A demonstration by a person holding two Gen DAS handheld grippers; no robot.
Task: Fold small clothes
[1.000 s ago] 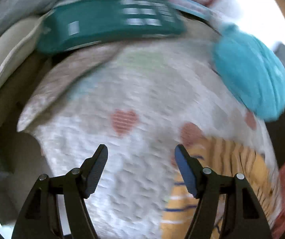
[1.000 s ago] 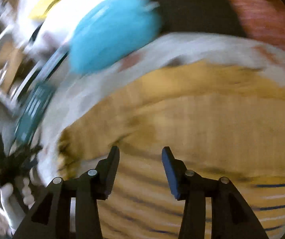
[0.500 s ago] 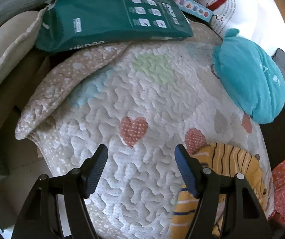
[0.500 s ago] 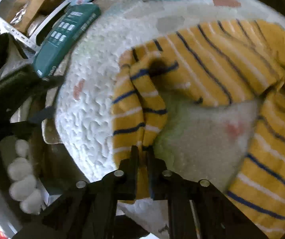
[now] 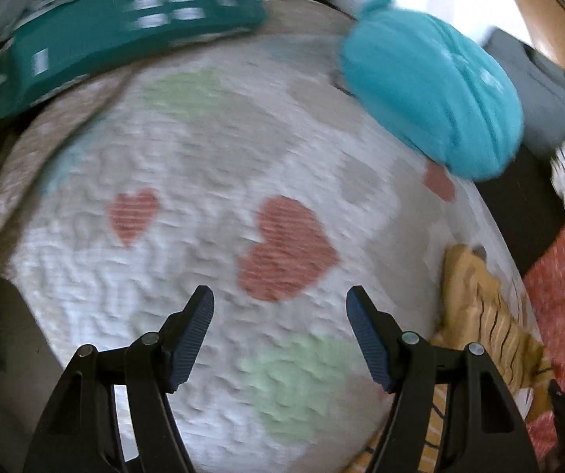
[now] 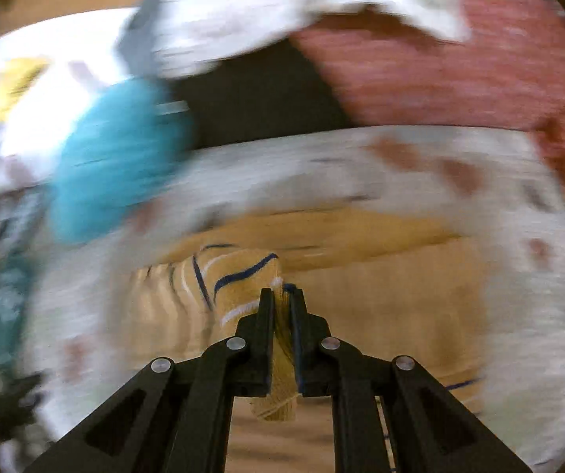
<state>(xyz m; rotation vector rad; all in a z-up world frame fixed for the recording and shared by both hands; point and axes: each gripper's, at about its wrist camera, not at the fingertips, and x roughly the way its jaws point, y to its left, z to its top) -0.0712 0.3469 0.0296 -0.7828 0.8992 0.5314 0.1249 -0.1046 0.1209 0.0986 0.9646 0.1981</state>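
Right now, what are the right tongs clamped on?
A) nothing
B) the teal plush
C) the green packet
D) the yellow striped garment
D: in the right wrist view the right tongs are closed on a fold of the yellow striped garment, with fabric pinched between the pads; the teal plush lies apart on the quilt.

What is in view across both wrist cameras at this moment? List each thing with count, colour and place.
striped garment: one, yellow with blue and white stripes, on the quilt, an edge pinched in the right gripper
quilt: one, white with pastel hearts, the work surface
teal package: one, dark green, at the quilt's far edge
plush cushion: one, turquoise, far right edge of the quilt
red cloth: one, beside the quilt
white cloth: one, blurred, beyond the red cloth
left gripper: black, open over the quilt
right gripper: black, shut on the striped garment
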